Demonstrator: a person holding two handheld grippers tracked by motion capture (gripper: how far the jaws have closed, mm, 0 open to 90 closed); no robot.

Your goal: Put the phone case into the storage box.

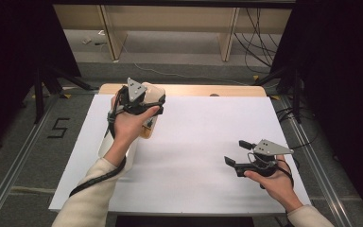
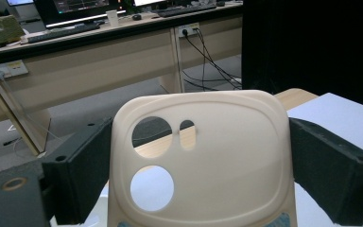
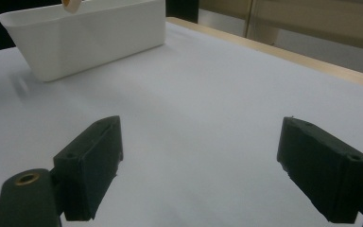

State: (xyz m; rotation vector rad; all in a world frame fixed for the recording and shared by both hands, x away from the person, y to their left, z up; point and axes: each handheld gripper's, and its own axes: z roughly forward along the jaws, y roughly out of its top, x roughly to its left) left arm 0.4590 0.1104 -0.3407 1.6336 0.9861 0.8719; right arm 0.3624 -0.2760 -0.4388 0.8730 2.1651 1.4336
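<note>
A cream phone case (image 1: 154,94) with round camera cut-outs is held up over the table's far left. My left gripper (image 1: 146,102) is shut on it. In the left gripper view the case (image 2: 227,156) stands upright between the two black jaws, and both pads touch its side edges. Over the white sheet at the near right, my right gripper (image 1: 237,152) is open, its jaws wide apart. In the right gripper view that gripper (image 3: 212,165) has only bare sheet between its jaws.
A white plastic bin (image 3: 90,38) stands on the sheet at the left, below the left hand and partly hidden by the forearm (image 1: 104,144). The table (image 1: 198,142) is covered in white paper, with a wooden edge (image 1: 194,90) at the far side. Desks and cables lie beyond.
</note>
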